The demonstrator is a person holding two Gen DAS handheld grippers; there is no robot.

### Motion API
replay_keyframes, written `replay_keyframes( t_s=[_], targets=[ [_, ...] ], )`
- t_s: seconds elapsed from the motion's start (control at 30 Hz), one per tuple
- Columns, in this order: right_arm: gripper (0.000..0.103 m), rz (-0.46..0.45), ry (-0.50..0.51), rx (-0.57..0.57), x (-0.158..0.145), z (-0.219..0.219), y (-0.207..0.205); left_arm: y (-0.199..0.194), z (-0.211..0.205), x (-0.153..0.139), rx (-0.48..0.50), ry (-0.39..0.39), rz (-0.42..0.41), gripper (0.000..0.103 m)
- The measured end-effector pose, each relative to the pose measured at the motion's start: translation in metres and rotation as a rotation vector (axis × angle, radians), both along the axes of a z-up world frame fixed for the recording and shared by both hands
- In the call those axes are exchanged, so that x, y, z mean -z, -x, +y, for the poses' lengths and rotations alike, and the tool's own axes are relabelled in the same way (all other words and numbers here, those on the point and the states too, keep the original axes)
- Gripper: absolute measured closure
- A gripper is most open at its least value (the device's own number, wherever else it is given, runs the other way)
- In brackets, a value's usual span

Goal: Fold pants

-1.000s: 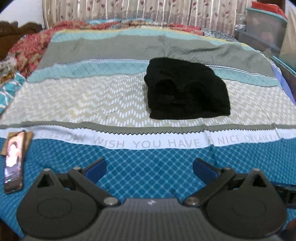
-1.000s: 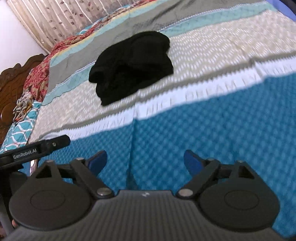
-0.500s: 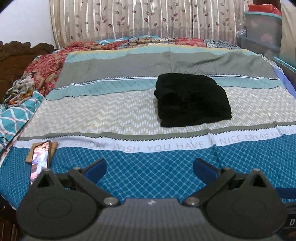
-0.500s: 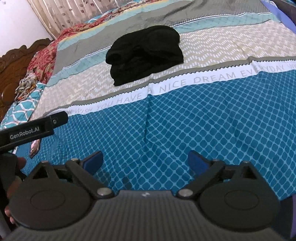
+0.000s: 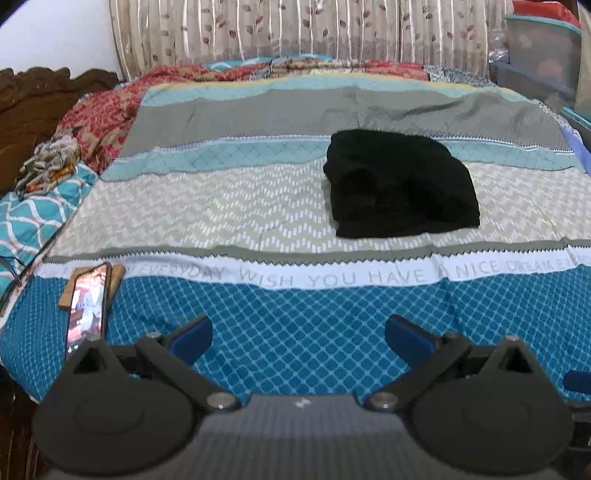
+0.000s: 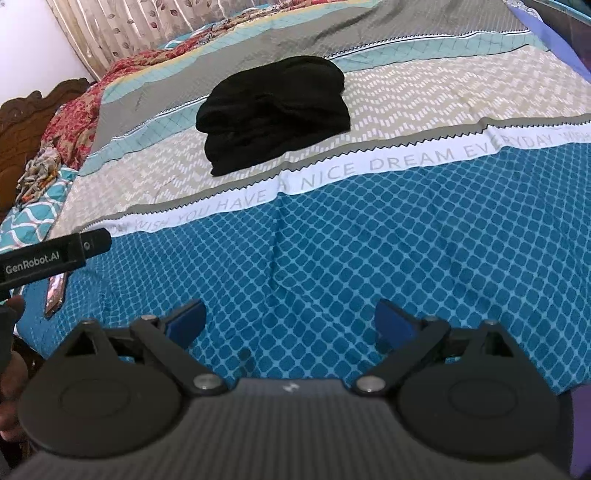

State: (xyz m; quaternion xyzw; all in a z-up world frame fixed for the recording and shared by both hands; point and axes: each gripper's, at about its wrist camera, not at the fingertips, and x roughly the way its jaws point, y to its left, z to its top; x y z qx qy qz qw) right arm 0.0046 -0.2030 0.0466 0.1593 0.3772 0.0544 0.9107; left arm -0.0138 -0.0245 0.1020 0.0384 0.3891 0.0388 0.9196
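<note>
The black pants (image 5: 400, 188) lie folded in a compact bundle on the bed (image 5: 221, 206), on the beige zigzag band of the bedspread, with their far edge reaching the light teal stripe. Nothing rests on them or beside them. Nearer the cameras runs a white strip printed with "WISH YOU HAVE A NICE DREAM EVERYDAY", then a blue lattice-patterned band. On that blue band at the bed's left edge a phone (image 5: 86, 306) with a lit screen leans on a small wooden block (image 5: 92, 286). Red patterned bedding (image 5: 99, 118) is heaped at the far left, and leaf-print curtains (image 5: 295, 29) hang behind. The left gripper (image 5: 298, 334) and the right gripper (image 6: 290, 323) both hover over the blue band, well short of the pants, jaws spread wide and holding nothing.
</note>
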Motion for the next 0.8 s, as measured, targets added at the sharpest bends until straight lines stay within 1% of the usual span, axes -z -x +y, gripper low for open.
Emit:
replay_keyframes(
  t_s=[0.23,0.43,0.8],
  targets=[
    [0.004,-0.004,0.031,0.003,-0.001,0.001,0.000,-0.002,0.002,0.006,-0.008,0.008,0.032,0.000],
    [0.004,0.020,0.006,0.005,0.002,-0.003,-0.002,-0.005,0.001,0.012,-0.023,0.003,0.076,0.000],
    [0.004,0.053,-0.020,0.010,0.005,-0.004,-0.004,-0.010,0.012,0.020,-0.084,0.039,0.138,0.000]
  ],
)
